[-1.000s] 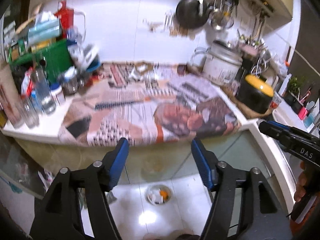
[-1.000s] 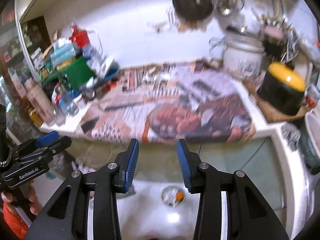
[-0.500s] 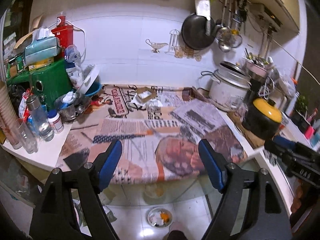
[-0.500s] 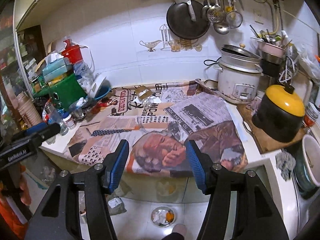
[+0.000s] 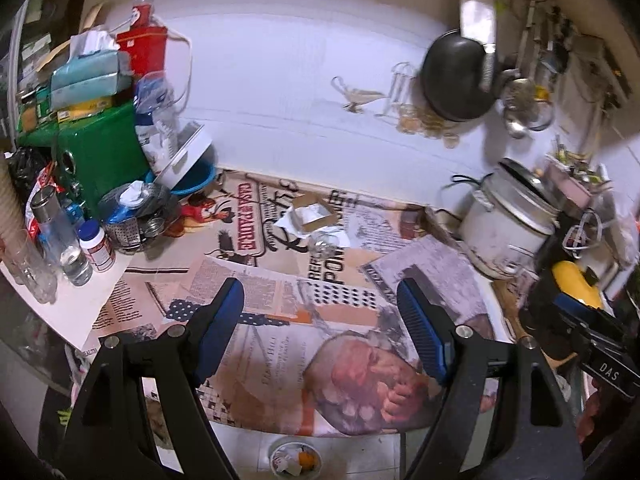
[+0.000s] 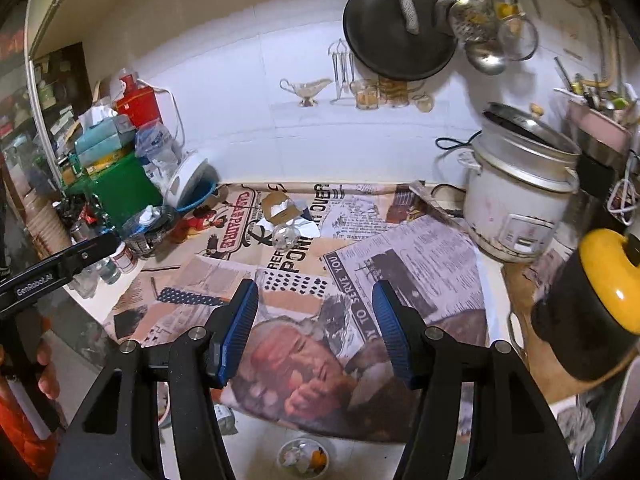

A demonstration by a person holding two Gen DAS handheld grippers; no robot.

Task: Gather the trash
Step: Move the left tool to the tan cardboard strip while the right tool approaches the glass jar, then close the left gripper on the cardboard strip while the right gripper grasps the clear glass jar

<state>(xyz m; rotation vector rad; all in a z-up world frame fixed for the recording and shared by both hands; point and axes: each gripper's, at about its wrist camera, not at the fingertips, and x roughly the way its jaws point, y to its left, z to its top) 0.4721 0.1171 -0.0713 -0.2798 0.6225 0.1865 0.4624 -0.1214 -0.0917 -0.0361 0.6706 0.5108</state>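
Nearest the cameras, the left gripper (image 5: 320,332) and the right gripper (image 6: 312,328) both hang over the front edge of the counter with their blue-padded jaws spread wide and nothing between them. Below them on the floor stands a small bowl (image 6: 303,456) holding pale scraps and one orange piece; what the scraps are cannot be made out. The counter is covered with overlapping newspaper sheets (image 6: 360,280), the front one drooping over the edge. Farther back, near the middle of the paper, lies the trash: a crumpled clear plastic bottle (image 6: 285,236) just in front of a small open cardboard box (image 6: 280,206) with white crumpled paper in it and beside it, well ahead of both tools. At the far left a metal cup (image 5: 128,228) holds a wad of plastic and tissue, next to one white-capped pill bottle (image 5: 97,245) and two clear bottles, partly cut off by the frame. Behind them a green box (image 5: 104,156) carries a tissue pack and a red container. At the far right stand a white rice cooker (image 6: 516,196), its lid ajar, and a black pot with a yellow lid (image 6: 592,304). One black pan (image 6: 396,28) hangs on the wall, with ladles blurred beside it.
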